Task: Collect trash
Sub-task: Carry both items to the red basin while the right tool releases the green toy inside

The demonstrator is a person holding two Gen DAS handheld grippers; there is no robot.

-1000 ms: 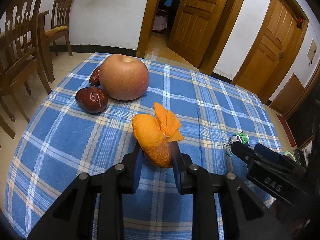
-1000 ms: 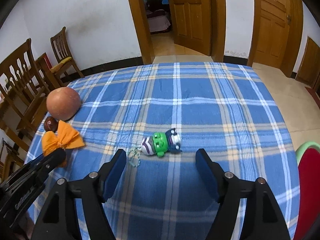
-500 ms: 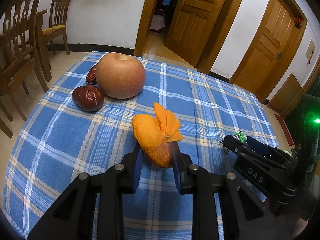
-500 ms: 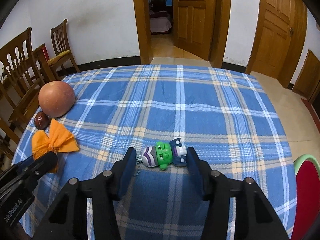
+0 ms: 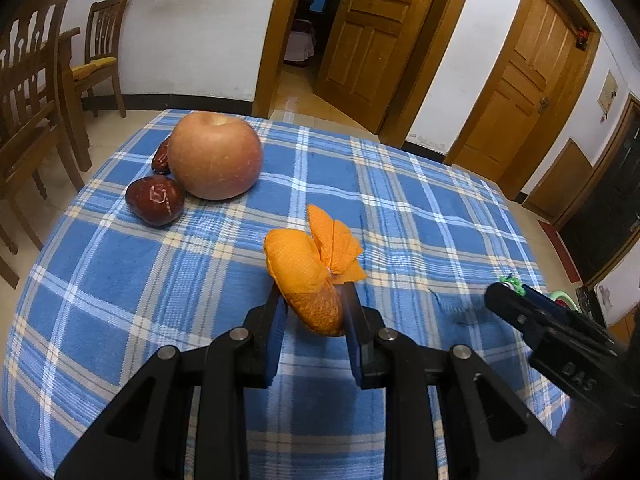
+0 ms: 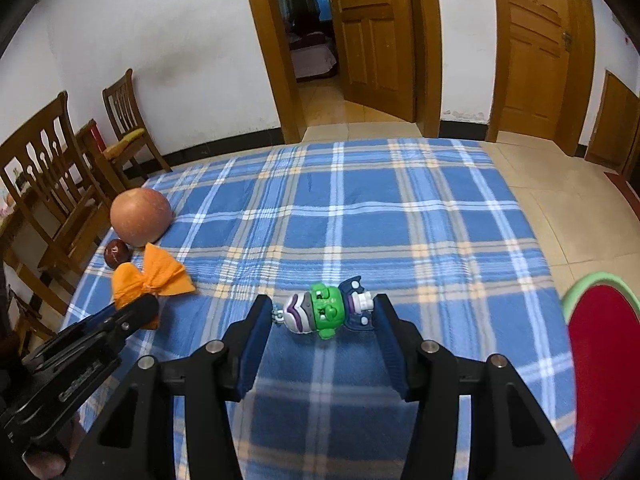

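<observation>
Ahead-left of the left gripper: an apple (image 5: 215,156) with two red dates (image 5: 155,200) touching it, on a blue plaid tablecloth (image 5: 120,280). Wooden chairs (image 5: 28,92) stand beyond; wooden doors (image 5: 372,40) behind.

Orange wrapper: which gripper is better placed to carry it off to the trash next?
Left. The left gripper is shut on the orange wrapper, so it only has to lift. The right gripper is at the green toy figure, its fingers either side, apart from the wrapper.
</observation>
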